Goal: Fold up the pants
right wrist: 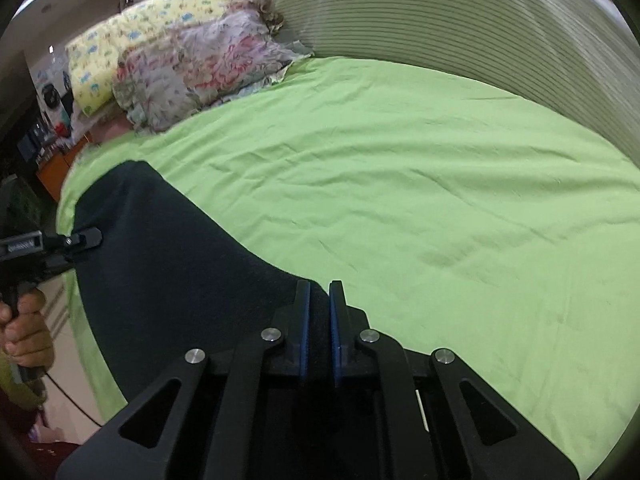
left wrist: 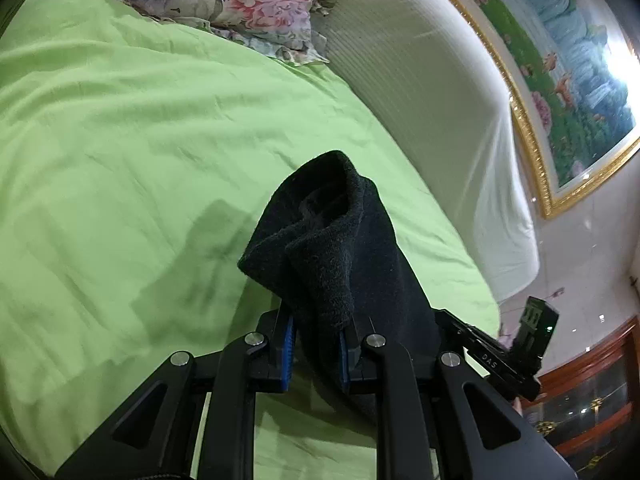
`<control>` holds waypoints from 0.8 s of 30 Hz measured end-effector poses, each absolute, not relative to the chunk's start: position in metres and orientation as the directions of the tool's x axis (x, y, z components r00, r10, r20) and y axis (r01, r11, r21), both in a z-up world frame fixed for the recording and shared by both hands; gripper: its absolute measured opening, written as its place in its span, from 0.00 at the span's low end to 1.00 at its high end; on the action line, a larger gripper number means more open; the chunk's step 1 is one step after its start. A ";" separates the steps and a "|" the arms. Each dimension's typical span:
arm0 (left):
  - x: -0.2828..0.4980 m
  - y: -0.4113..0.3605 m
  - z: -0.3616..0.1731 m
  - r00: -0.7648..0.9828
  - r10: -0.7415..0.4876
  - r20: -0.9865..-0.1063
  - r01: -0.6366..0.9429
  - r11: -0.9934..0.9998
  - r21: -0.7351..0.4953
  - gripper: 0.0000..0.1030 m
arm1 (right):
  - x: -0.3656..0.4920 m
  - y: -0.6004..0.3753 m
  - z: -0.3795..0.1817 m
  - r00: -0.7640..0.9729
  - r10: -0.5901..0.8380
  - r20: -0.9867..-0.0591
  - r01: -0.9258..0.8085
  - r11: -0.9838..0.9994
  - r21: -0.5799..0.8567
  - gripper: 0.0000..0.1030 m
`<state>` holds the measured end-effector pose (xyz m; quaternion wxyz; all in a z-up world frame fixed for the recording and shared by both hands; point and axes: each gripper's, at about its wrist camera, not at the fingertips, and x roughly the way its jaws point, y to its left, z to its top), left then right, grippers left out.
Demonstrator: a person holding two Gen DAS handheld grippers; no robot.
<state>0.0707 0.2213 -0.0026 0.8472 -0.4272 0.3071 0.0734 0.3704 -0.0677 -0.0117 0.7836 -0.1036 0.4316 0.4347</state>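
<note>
Both clamped: my left gripper (left wrist: 316, 344) and right gripper (right wrist: 319, 328) each pinch the black pants (right wrist: 168, 264), stretched between them above the green sheet (right wrist: 440, 200) (clear bed lies straight ahead).

Both grippers, L (left wrist: 316, 344) & R (right wrist: 319, 320), clamped, angled down.

Bright, even light; glare on painting (left wrist: 624, 64) top right; fisheye warp, dark corners, slight blur.

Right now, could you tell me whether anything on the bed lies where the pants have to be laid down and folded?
Nothing visible does. Both grippers grip the black pants, and the green sheet ahead is bare; the floral pillow lies far off by the headboard.
</note>
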 end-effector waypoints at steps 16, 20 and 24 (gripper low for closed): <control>0.061 0.230 -0.009 0.727 0.010 -0.686 -0.499 0.695 -0.518 0.41 | 0.374 -0.103 -0.019 0.294 0.596 -0.747 -0.634 0.706 0.314 0.16; 0.051 0.226 0.017 0.762 0.040 -0.646 -0.479 0.707 -0.520 0.48 | 0.361 -0.145 -0.002 0.327 0.632 -0.703 -0.580 0.721 0.379 0.17; 0.060 0.206 0.034 0.772 0.006 -0.635 -0.430 0.740 -0.517 0.53 | 0.342 -0.182 0.000 0.341 0.642 -0.687 -0.524 0.736 0.428 0.37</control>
